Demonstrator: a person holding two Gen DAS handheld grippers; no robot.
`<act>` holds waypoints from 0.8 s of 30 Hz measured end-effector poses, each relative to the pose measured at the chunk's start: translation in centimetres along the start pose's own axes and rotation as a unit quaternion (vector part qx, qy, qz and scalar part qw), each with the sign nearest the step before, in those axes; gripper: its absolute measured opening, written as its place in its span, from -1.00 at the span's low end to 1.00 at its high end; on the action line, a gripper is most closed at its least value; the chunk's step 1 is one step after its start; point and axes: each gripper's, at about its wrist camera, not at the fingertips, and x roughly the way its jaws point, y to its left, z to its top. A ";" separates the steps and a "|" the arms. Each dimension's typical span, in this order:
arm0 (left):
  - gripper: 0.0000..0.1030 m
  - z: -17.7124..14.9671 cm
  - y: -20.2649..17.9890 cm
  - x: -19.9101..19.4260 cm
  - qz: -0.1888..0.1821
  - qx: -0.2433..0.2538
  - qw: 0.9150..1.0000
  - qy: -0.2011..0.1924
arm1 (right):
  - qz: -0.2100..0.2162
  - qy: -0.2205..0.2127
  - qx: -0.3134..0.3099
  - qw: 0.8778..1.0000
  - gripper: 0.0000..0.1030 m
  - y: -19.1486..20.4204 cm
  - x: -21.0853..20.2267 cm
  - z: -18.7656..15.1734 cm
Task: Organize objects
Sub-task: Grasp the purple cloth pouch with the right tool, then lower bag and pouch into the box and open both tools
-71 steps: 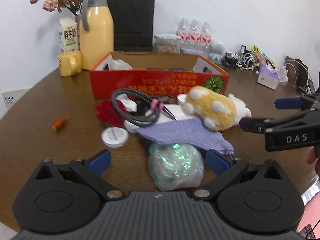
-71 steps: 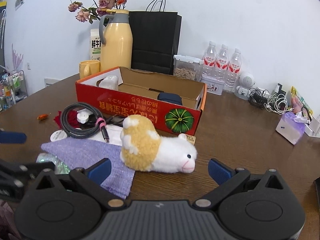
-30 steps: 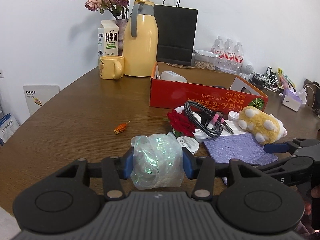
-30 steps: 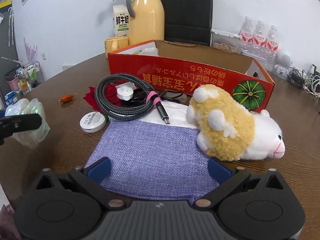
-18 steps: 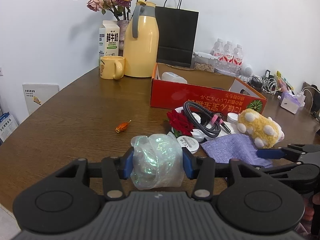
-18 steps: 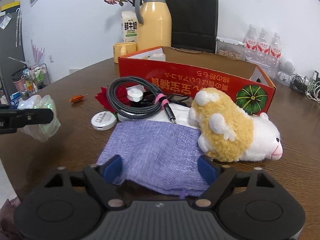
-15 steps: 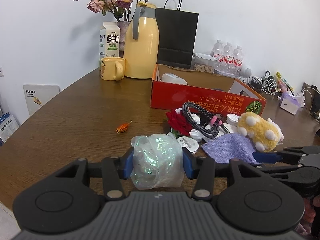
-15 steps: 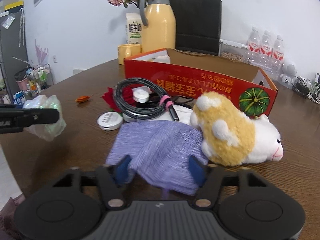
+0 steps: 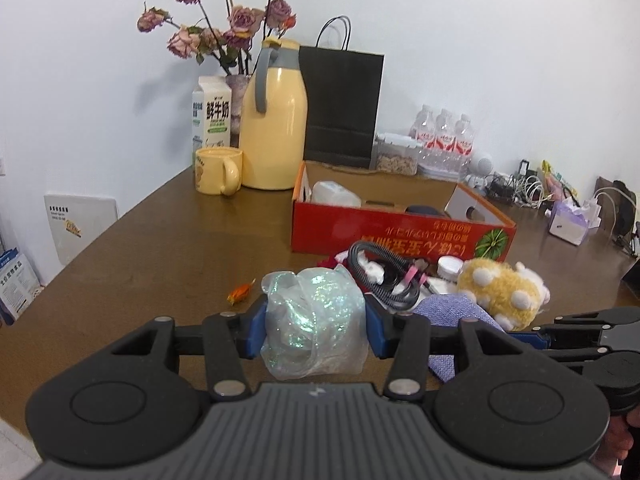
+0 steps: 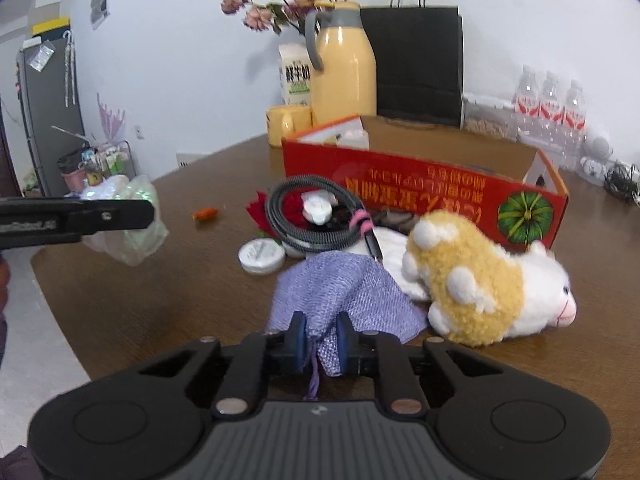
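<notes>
The counter (image 9: 160,248) carries a loose heap of small things beside an open red box (image 10: 420,184), which looks like the place they are being sorted into; a few items already lie inside it. Its front shows a green pumpkin picture and yellow lettering that stands upside down here, so I cannot read it.

Behind stand a yellow flask (image 9: 274,128), a black bag (image 9: 340,108) and a milk carton (image 9: 212,114) printed with the characters 鲜牛奶.

The plush toy (image 10: 480,280) lies on its side just in front of the box, waiting its turn.

The cloth (image 10: 344,288), purple and woven, is bunched up into a peak. The right gripper (image 10: 320,346) is closing on its near edge, narrow, with the fabric pinched between the fingers, probably to lift it clear of the heap.

The left gripper (image 9: 314,326) holds a shiny crumpled plastic bag (image 9: 316,320) off the counter, fingers half wide and pressed on both sides, apparently ready for carrying to the box.

A coiled cable (image 10: 316,216) rests on the heap.
</notes>
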 end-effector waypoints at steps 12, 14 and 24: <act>-0.07 5.9 -2.1 2.9 -0.025 0.010 0.998 -0.048 | -0.007 -0.084 0.002 0.996 -0.73 -1.9 -1.6 6.1; -0.08 7.1 -2.6 3.9 -0.028 0.013 0.998 -0.058 | -0.015 -0.095 0.003 0.995 -0.73 -2.8 -1.0 7.5; -0.11 12.7 -5.5 12.5 -0.032 0.007 0.997 -0.072 | -0.055 -0.128 0.035 0.990 -0.73 -8.8 4.6 13.8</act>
